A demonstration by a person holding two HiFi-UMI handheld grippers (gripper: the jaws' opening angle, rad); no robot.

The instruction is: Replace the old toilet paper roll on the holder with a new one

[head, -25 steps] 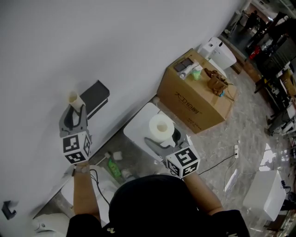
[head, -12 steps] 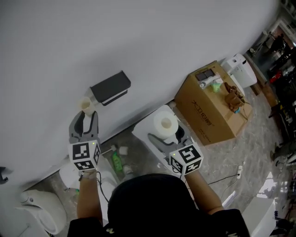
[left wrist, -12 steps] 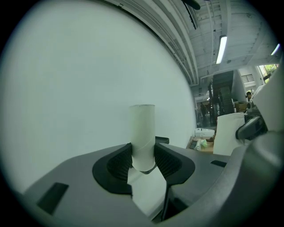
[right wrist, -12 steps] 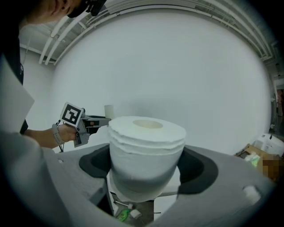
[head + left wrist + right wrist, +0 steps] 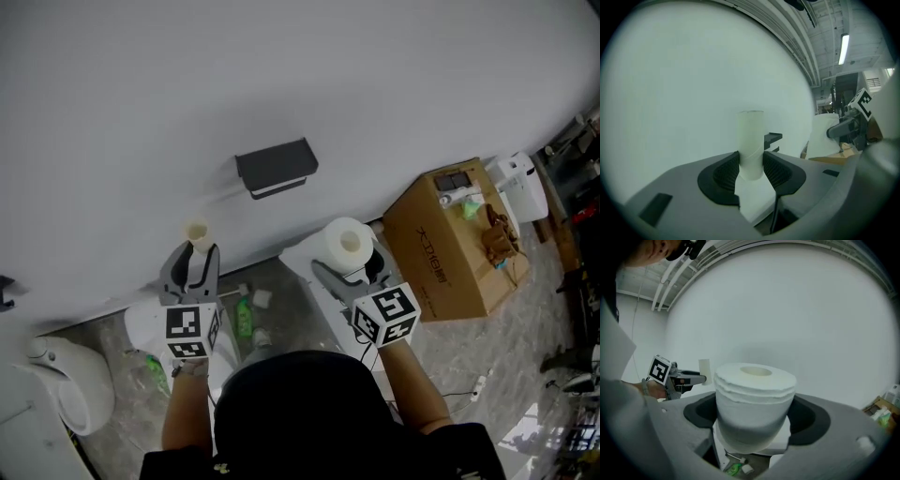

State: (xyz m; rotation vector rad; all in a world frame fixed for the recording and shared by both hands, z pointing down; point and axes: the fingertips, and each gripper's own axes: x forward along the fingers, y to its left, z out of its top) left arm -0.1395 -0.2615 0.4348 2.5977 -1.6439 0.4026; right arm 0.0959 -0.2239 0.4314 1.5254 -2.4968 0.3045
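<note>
My left gripper (image 5: 195, 258) is shut on an empty cardboard tube (image 5: 197, 232), held upright below and to the left of the black wall holder (image 5: 277, 167). In the left gripper view the tube (image 5: 751, 140) stands pinched between the ribbed pads of my left gripper (image 5: 751, 171), with the holder (image 5: 772, 138) behind it. My right gripper (image 5: 349, 264) is shut on a full white toilet paper roll (image 5: 349, 242), below and to the right of the holder. The roll (image 5: 754, 394) fills the wide jaws of my right gripper (image 5: 754, 420).
A white cabinet (image 5: 305, 267) stands under the right gripper, beside a brown cardboard box (image 5: 450, 244) with small items on top. On the floor lie a green bottle (image 5: 246, 319) and a white round bin (image 5: 145, 328). A toilet (image 5: 66, 394) is at the left.
The left gripper has carried the tube away from the holder, down and to the left. The right gripper has brought the full roll nearer to the holder. The head view has panned.
</note>
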